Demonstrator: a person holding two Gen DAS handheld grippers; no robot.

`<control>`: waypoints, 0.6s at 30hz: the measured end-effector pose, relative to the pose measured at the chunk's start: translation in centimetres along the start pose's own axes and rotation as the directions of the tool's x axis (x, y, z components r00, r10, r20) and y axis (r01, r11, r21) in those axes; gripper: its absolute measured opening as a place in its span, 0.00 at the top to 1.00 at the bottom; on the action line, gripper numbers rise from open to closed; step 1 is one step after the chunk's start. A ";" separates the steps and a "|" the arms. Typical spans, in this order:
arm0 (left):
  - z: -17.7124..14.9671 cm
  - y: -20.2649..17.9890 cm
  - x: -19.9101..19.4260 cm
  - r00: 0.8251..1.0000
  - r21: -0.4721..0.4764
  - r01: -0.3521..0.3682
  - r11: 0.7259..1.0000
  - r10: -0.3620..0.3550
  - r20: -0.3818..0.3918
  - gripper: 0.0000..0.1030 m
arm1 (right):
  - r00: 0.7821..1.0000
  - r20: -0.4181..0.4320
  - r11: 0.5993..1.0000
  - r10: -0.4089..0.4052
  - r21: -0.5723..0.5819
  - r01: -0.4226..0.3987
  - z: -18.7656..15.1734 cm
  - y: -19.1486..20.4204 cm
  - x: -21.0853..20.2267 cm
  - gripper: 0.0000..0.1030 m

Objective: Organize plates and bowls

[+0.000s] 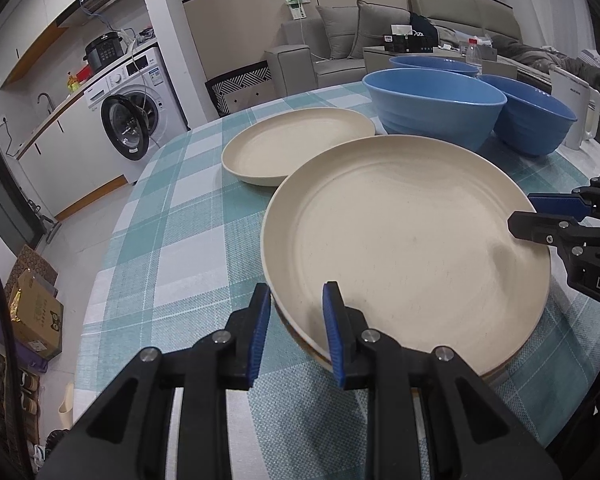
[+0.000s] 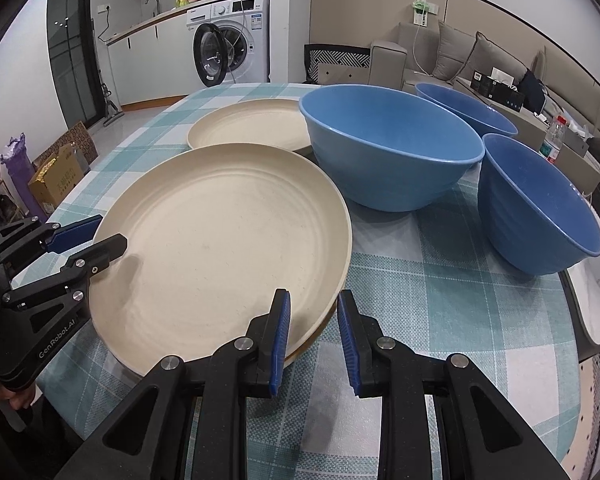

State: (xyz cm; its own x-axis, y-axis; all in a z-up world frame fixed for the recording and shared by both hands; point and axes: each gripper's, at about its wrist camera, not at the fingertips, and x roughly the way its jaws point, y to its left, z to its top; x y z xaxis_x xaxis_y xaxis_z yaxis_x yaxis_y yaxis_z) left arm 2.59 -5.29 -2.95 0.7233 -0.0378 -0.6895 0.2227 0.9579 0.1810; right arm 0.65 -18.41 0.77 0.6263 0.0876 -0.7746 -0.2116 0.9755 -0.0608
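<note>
While both grippers stand at opposite edges of the near plate [image 1: 404,248], neither is clamped on it: the left gripper [image 1: 296,334] has its jaws apart, one blue pad outside the rim and the other over the plate's inner edge, so the rim sits in the gap with space on both sides. From the right wrist view the right gripper [image 2: 313,338] straddles the plate's near-right rim the same way, left pad above the plate, right pad over the cloth, jaws moderately spread. Under the plate's near edge a second, darker rim shows, so it appears to lie on another plate. It rests on the checked tablecloth [image 2: 440,300], and its far edge overlaps the near edge of a second cream plate [image 1: 296,144] as seen from the left wrist; whether they touch I cannot tell. Three blue bowls stand upright behind and to the right: a big bowl [image 2: 392,148] just beyond the near plate, a side bowl [image 2: 536,208] close to its right, and a far bowl [image 2: 464,108] behind them, partly hidden. A white jug [image 1: 580,116] stands at the table's far-right edge. Off the table, a washer [image 2: 232,44] with its door open sits under a counter, and a grey sofa [image 1: 340,40] lines the back wall.
</note>
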 end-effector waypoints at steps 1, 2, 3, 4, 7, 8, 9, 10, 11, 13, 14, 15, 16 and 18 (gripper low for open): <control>0.0 -0.1 0.0 1.000 0.002 0.000 1.000 0.000 -0.001 0.76 | 1.000 -0.003 1.000 -0.002 -0.001 0.002 0.0 0.1 0.0 0.75; 0.0 -0.1 0.0 1.000 0.004 0.001 1.000 -0.001 -0.003 0.76 | 1.000 -0.004 1.000 -0.004 -0.001 0.004 0.0 0.0 0.1 0.75; -0.1 -0.1 0.0 1.000 0.006 0.001 1.000 -0.001 -0.003 0.76 | 1.000 -0.006 1.000 -0.005 -0.002 0.005 -0.1 0.0 0.1 0.75; -0.1 -0.1 0.1 1.000 0.008 0.001 1.000 -0.001 -0.005 0.76 | 1.000 -0.008 1.000 -0.005 -0.002 0.005 -0.1 0.0 0.2 0.74; -0.1 -0.2 0.2 1.000 0.011 -0.002 1.000 0.002 -0.010 0.76 | 1.000 -0.008 1.000 -0.001 -0.004 0.001 -0.3 0.0 0.2 0.74; -0.1 -0.2 0.3 1.000 0.011 -0.002 1.000 0.002 -0.013 0.76 | 1.000 -0.009 1.000 -0.001 -0.005 0.001 -0.3 0.1 0.3 0.74; -0.1 -0.2 0.3 1.000 0.012 -0.003 1.000 0.003 -0.016 0.76 | 1.000 -0.009 1.000 -0.001 -0.006 0.001 -0.3 0.1 0.3 0.74; -0.1 -0.2 0.3 1.000 0.014 -0.004 1.000 0.005 -0.015 0.76 | 1.000 -0.009 1.000 -0.002 -0.007 0.002 -0.3 0.1 0.3 0.74; -0.1 -0.2 0.3 1.000 0.015 -0.005 1.000 0.005 -0.016 0.76 | 1.000 -0.009 1.000 -0.003 -0.009 0.003 -0.4 0.1 0.2 0.74; -0.1 -0.2 0.3 1.000 0.015 -0.005 1.000 0.005 -0.016 0.74 | 1.000 -0.011 1.000 0.000 -0.008 0.000 -0.4 0.1 0.3 0.74; -0.2 -0.2 0.4 1.000 0.016 -0.003 1.000 0.003 -0.019 0.74 | 1.000 -0.013 1.000 0.002 -0.008 -0.002 -0.4 0.1 0.4 0.74; -0.2 -0.2 0.5 1.000 0.015 0.000 1.000 0.000 -0.025 0.71 | 1.000 -0.014 1.000 0.005 -0.008 -0.005 -0.4 0.1 0.4 0.74; -0.2 -0.2 0.6 1.000 0.013 0.004 1.000 -0.004 -0.029 0.69 | 1.000 -0.014 1.000 0.006 -0.008 -0.006 -0.4 0.1 0.4 0.73; -0.3 -0.3 0.5 1.000 0.013 0.001 1.000 -0.001 -0.029 0.69 | 1.000 -0.013 1.000 0.007 -0.011 -0.007 -0.4 0.1 0.4 0.72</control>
State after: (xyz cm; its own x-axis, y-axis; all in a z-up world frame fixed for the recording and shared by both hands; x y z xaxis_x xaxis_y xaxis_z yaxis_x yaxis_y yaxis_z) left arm 2.74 -5.54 -3.56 0.7041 -0.0306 -0.7095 0.2321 0.9541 0.1892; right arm 0.55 -18.32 0.15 0.6146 0.0920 -0.7835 -0.2248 0.9724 -0.0622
